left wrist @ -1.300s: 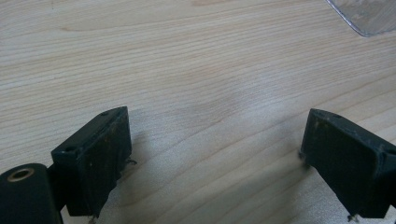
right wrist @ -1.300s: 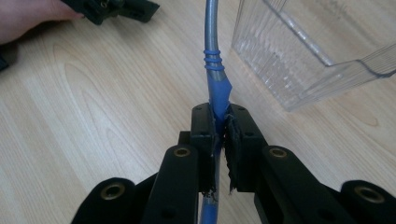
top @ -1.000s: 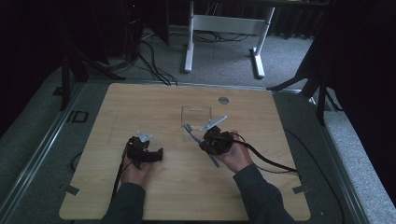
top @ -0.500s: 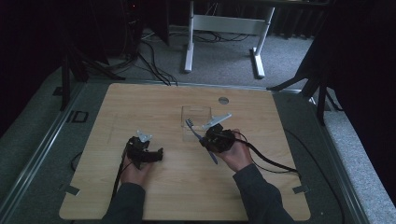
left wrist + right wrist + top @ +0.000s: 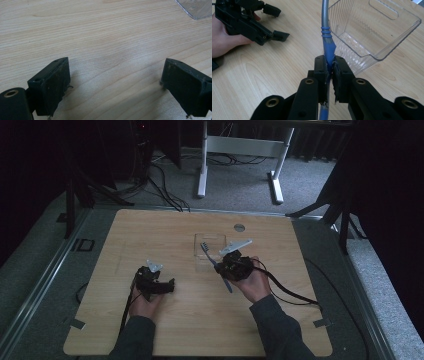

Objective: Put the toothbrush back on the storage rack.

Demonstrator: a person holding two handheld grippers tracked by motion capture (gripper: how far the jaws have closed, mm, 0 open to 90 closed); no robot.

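Desk (image 5: 165, 330): a pale wooden top, with both of the person's forearms coming in from its near edge.
Tub (image 5: 210, 251): a clear plastic container standing upright near the middle of the desk; nothing can be seen inside it.
Left claw (image 5: 159, 270): resting low over bare wood to the left, well apart from the tub, in the same spot as a second ago; its jaws stand wide with nothing between them.
Right claw (image 5: 329, 67): clamped tight on the blue handle of the toothbrush, just beside the tub's near wall.
Toothbrush (image 5: 214, 262): held aslant, its bristled head (image 5: 204, 246) up over the tub's near left corner and its tail pointing back toward the person.
Change: over the last second the brush head has swung in from beside the tub to above its rim, while the grip has not loosened.
Meaning: the brush looks lined up for a drop into the tub; lowering the head inside and releasing appears to be what remains.
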